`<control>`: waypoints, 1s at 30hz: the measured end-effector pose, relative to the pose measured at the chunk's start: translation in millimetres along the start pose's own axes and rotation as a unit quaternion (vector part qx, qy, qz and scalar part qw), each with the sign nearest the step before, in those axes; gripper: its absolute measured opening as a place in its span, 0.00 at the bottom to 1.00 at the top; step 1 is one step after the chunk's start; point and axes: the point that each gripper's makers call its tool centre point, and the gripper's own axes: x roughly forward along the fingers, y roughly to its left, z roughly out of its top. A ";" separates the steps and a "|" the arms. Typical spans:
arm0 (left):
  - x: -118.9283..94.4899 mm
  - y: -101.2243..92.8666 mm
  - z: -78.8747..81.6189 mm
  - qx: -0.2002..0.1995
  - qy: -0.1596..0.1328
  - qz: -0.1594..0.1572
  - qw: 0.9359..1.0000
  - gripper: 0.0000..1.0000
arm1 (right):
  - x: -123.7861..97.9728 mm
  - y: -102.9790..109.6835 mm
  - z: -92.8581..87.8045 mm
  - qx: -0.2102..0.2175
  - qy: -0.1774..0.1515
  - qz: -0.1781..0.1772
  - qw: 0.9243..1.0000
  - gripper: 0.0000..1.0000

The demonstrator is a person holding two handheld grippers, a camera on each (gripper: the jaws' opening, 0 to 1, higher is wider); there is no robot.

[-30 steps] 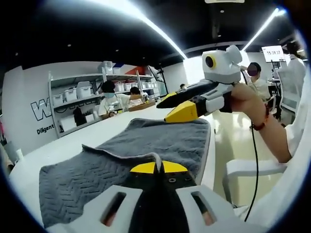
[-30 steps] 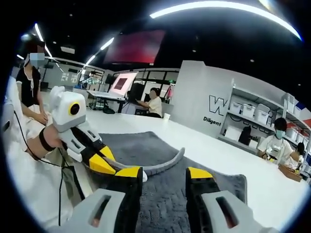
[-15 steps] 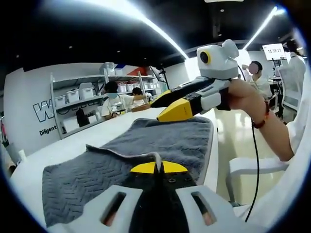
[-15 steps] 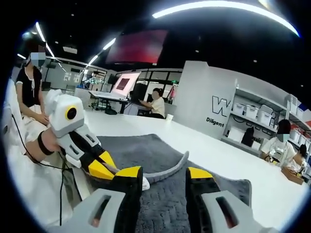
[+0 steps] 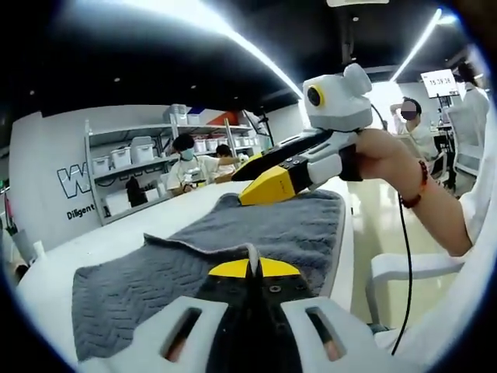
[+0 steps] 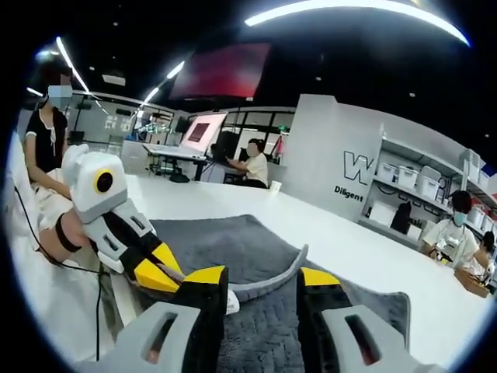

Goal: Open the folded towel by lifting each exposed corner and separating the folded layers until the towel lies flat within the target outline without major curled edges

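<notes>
A grey towel (image 5: pixel 155 280) with a light hem lies partly unfolded on the white table (image 5: pixel 116 237). My left gripper (image 5: pixel 250 268) is shut on a raised piece of the towel's hem at its near edge. A hand holds my right gripper (image 5: pixel 260 183) in the air over the towel's far right part. In the right gripper view the towel (image 6: pixel 233 241) spreads ahead, and its lifted hem (image 6: pixel 287 268) arcs up between the jaws of my right gripper (image 6: pixel 262 277), which stand apart and open. The left gripper (image 6: pixel 159 276) sits at the towel's left edge, pinching it.
Shelves with white bins (image 5: pixel 132 155) line the far wall, with people seated in front of them (image 5: pixel 186 167). A white chair (image 5: pixel 388 268) stands off the table's right edge. A person in black (image 6: pixel 46 148) sits at left, and a monitor (image 6: pixel 202 132) stands beyond.
The right gripper has moved left and a little lower over the towel, as seen from the left gripper. The left gripper keeps its hold on the hem.
</notes>
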 end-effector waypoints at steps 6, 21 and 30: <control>-0.1 -1.6 -0.4 -0.001 0.003 -0.004 1.000 0.01 | 5.3 -1.7 -6.8 0.006 0.015 0.006 1.000 0.31; -0.3 -1.6 2.4 0.004 0.001 -0.009 1.000 0.01 | 20.1 -2.0 -10.3 0.002 0.038 0.011 0.999 0.31; -4.4 2.2 2.6 0.003 0.003 -0.007 1.000 0.01 | 25.8 -9.5 -12.0 0.007 0.044 0.000 0.999 0.31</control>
